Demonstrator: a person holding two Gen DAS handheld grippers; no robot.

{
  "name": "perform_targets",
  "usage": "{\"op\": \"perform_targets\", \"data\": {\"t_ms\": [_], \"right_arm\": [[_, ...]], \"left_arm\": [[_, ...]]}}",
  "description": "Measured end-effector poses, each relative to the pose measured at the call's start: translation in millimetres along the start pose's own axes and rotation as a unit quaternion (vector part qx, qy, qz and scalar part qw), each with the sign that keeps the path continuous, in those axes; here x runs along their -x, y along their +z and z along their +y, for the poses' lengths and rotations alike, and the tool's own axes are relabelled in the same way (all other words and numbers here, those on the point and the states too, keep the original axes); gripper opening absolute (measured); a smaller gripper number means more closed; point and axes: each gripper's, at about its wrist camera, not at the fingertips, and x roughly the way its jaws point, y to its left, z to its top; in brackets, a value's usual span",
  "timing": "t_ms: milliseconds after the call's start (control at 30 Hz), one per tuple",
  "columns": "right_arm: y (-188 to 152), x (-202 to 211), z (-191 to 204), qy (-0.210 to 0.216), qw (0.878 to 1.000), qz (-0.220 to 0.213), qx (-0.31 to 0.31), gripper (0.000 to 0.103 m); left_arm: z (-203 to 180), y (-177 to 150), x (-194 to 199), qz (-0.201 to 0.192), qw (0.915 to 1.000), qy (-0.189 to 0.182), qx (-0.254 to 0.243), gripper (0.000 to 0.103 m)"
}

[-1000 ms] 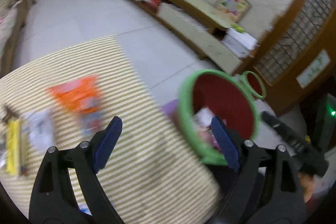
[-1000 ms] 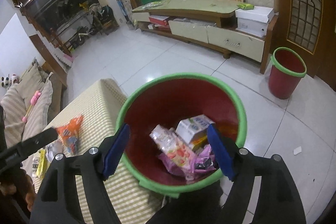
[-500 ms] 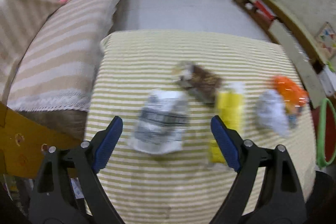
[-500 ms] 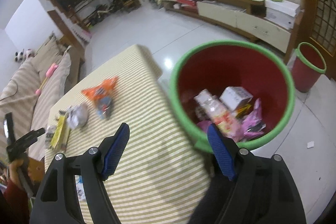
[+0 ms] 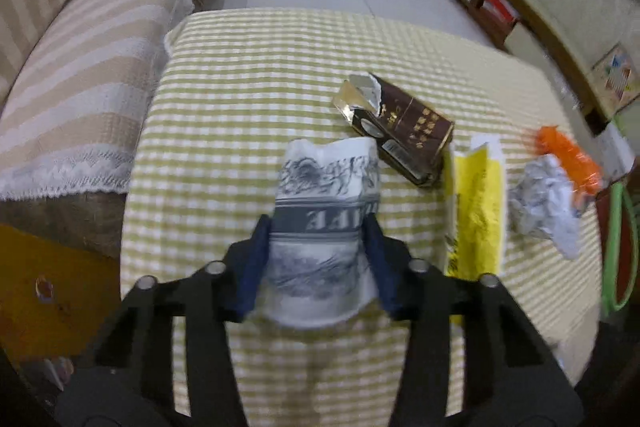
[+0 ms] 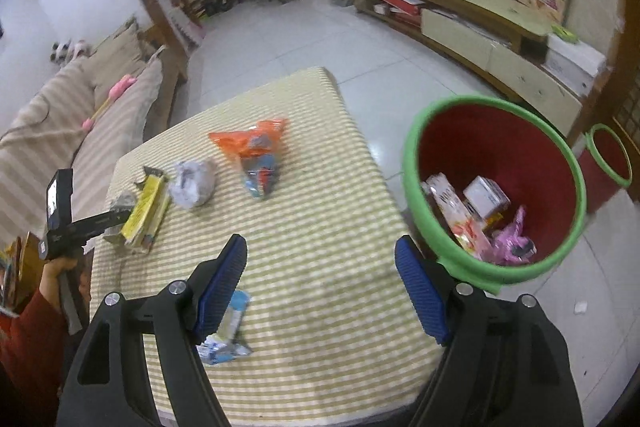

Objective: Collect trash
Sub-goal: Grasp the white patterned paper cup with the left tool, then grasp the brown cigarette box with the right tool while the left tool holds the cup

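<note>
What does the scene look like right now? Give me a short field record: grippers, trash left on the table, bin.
left gripper: closed on the white printed wrapper, at the table
right gripper: open, empty, above the table
left on table: brown packet, yellow packet, crumpled paper, orange bag, blue-white wrapper
bin: red with green rim, beside the table, already holding several wrappers and a box
second bin: farther off on the floor
</note>
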Motion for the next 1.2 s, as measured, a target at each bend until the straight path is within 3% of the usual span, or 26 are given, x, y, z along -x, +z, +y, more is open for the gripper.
{"op": "perform_targets", "data": {"t_ms": [200,367,467,567,767,900,1200], "right_arm": [[28.8,-24.9,74.7,0.048,0.994,0.016,0.100,0.076],[44.5,-72.1,162.7,0.095,0.975,0.040,0.199,0.078],[46.9,-106.6,202.0,0.096,0.962,0.056,0.248,0.078],[52.1,-148.8,233.9,0.093,0.952,0.084,0.278,0.078],[54.8,-207.3,272.8,0.055,0.928,0.112,0.350,0.078],[53.4,-235.0,288.3,0.033,0.912,0.138,0.385,0.080],[63.2,-284.1,295.7,0.023,0.910,0.203,0.361,0.083]], "left_arm": [[9.1,-51.4,50.8,-0.035,0.9976,-0.047,0.037,0.043],[12.9,-100.6,64.9,-0.025,0.9968,-0.053,0.054,0.043],[4.5,-126.2,69.6,-0.022,0.9974,-0.058,0.037,0.043],[4.2,-131.3,58.7,-0.010,0.9978,-0.061,0.026,0.043],[23.6,-129.8,54.2,-0.012,0.9927,-0.094,0.076,0.043],[23.4,-132.6,53.0,-0.014,0.9919,-0.097,0.081,0.044],[26.3,-132.5,49.1,-0.011,0.9907,-0.108,0.083,0.044]]}}
